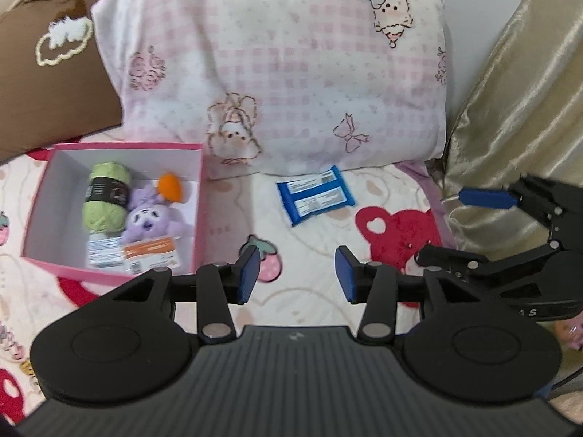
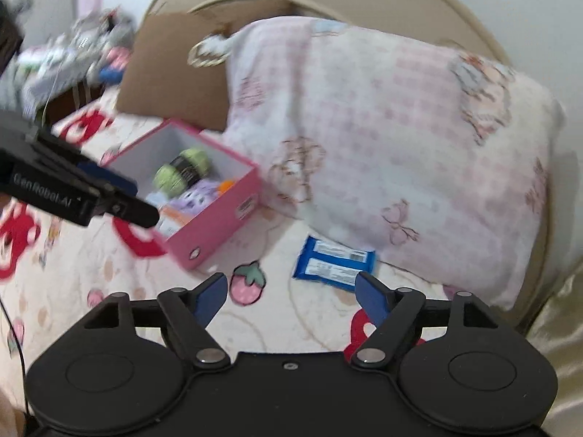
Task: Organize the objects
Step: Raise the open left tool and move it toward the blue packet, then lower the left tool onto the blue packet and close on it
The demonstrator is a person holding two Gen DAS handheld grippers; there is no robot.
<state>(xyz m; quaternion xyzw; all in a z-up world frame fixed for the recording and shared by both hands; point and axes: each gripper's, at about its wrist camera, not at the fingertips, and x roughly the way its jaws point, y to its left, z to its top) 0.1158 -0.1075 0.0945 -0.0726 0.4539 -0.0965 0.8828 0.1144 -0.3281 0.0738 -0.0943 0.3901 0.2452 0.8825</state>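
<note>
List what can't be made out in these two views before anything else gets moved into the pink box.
- Pink box: floor under the green yarn, purple plush and orange carrot, left wrist view, covered by them.
- Blue packet: label print, both views, too small and blurred.
- Bedside clutter: right wrist view, motion blur.
- Brown cushion: left wrist view, cut by the edge, overlapped by the pink pillow.

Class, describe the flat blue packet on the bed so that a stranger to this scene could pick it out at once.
Start at the big pink-checked pillow at the head of the bed. Just below its lower edge, on the strawberry-print bedsheet, lies the flat blue packet, right of the open pink cardboard box. It alone lies outside the box, and it carries two white label strips.
</note>
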